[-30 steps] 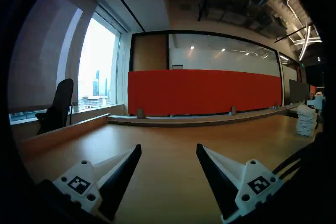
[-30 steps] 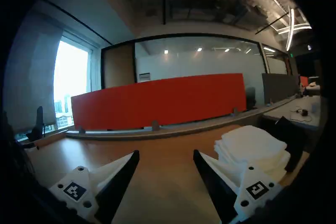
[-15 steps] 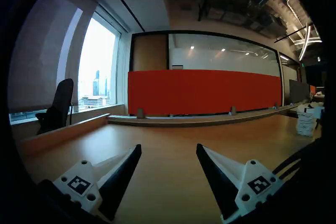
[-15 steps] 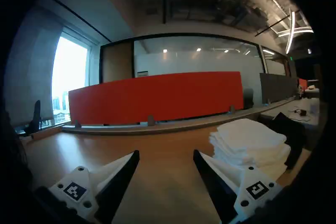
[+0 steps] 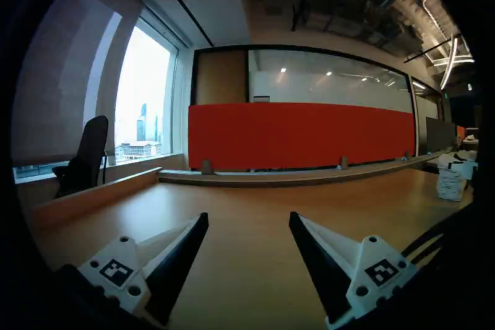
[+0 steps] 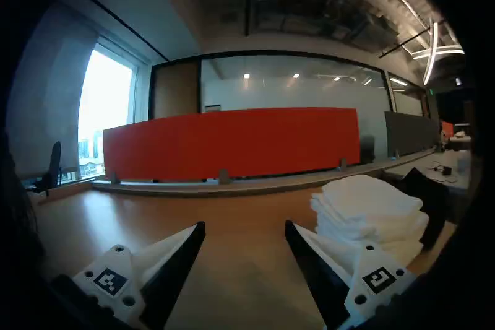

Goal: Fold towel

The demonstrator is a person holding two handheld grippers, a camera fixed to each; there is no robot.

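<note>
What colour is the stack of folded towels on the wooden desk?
White. The stack of folded towels shows best in the right gripper view.

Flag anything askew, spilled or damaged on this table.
Nothing stands out. The stack of white towels sits on the wooden table, its layers only slightly uneven. The left gripper and right gripper are both open and empty.
</note>
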